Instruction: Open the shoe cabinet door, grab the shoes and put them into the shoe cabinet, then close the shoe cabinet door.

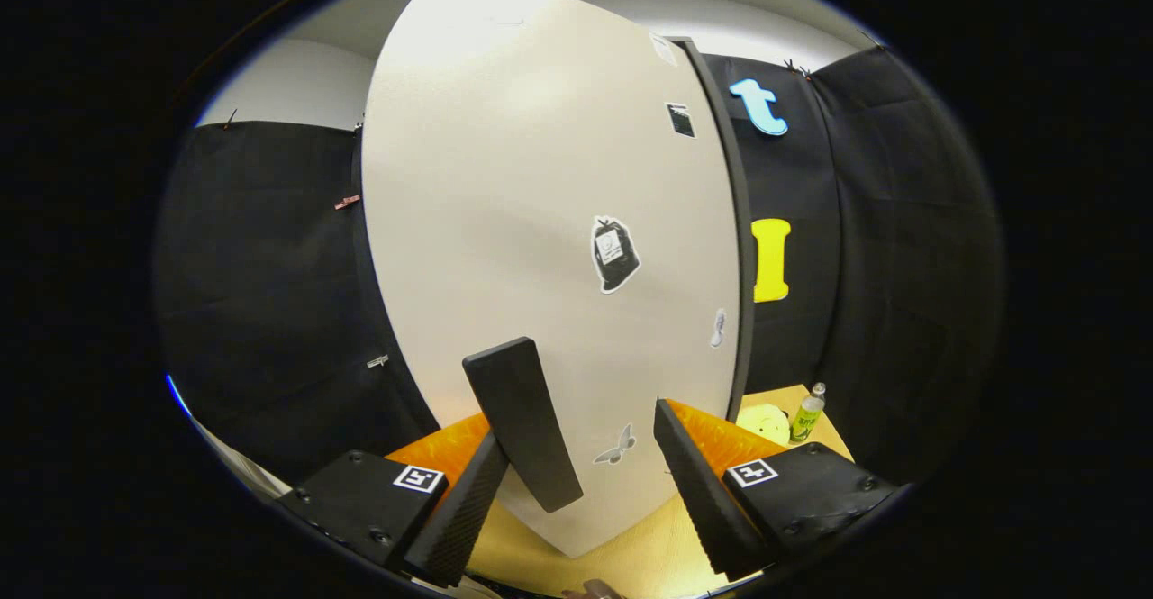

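The shoe cabinet's white door [540, 203] stands close ahead, with a few small stickers on its face and a dark strip [734, 248] along its right edge. Its black bar handle [524, 419] slants down the lower part of the door. My gripper [576, 426] is open, and the handle lies between the fingers, right beside the left fingertip [482, 464], while the right fingertip [676, 437] stands well apart from it. Neither finger presses on the handle. I cannot tell whether the door is ajar.
The cabinet stands on a light wooden surface [649, 549]. Beyond the right finger, to the right of the door, are a pale yellow round object [764, 422] and a small green-labelled bottle [808, 413]. Black cloth walls close in both sides.
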Available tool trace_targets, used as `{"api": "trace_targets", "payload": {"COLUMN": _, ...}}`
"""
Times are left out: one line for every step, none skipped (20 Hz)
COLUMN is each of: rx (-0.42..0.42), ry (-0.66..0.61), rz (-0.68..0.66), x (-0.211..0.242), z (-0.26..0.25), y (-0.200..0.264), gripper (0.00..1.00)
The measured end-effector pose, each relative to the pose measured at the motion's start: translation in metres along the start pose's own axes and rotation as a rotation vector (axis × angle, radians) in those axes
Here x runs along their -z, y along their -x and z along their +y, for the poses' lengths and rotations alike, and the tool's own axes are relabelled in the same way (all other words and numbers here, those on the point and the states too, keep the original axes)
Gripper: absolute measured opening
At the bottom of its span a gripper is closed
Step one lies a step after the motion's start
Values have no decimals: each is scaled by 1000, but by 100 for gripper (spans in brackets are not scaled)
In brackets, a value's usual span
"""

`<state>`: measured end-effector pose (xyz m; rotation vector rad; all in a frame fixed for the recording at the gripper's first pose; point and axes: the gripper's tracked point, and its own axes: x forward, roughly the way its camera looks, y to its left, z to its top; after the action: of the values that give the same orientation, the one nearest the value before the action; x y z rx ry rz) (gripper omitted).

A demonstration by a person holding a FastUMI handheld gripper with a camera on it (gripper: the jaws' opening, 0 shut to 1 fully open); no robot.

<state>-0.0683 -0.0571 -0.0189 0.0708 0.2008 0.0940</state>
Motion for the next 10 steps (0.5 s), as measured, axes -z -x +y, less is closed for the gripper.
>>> {"api": "trace_targets", "payload": {"rx": -13, "ry": -2, "rz": -1, "x": 1, "z": 9, "y": -8, "gripper": 98}}
{"api": "trace_targets", "payload": {"rx": -26, "ry": -12, "rz": 2, "x": 3, "z": 16, "y": -16, "gripper": 100}}
{"api": "trace_targets", "payload": {"rx": -37, "ry": -21, "rz": 9, "x": 5, "z": 23, "y": -24, "gripper": 100}}
{"api": "trace_targets", "payload": {"rx": -45, "ry": -29, "rz": 14, "x": 4, "z": 28, "y": -29, "gripper": 100}}
{"api": "trace_targets", "payload": {"rx": -49, "ry": -31, "rz": 19, "x": 3, "z": 31, "y": -32, "gripper": 100}}
{"api": "trace_targets", "payload": {"rx": -53, "ry": -29, "rz": 22, "x": 3, "z": 33, "y": -34, "gripper": 100}}
{"api": "trace_targets", "payload": {"rx": -57, "ry": -27, "rz": 21, "x": 3, "z": 36, "y": -36, "gripper": 100}}
{"api": "trace_targets", "payload": {"rx": -62, "ry": -26, "rz": 21, "x": 4, "z": 38, "y": -36, "gripper": 100}}
{"api": "trace_targets", "payload": {"rx": -64, "ry": -20, "rz": 20, "x": 3, "z": 41, "y": -36, "gripper": 100}}
{"api": "trace_targets", "payload": {"rx": -64, "ry": -11, "rz": 16, "x": 2, "z": 43, "y": -35, "gripper": 100}}
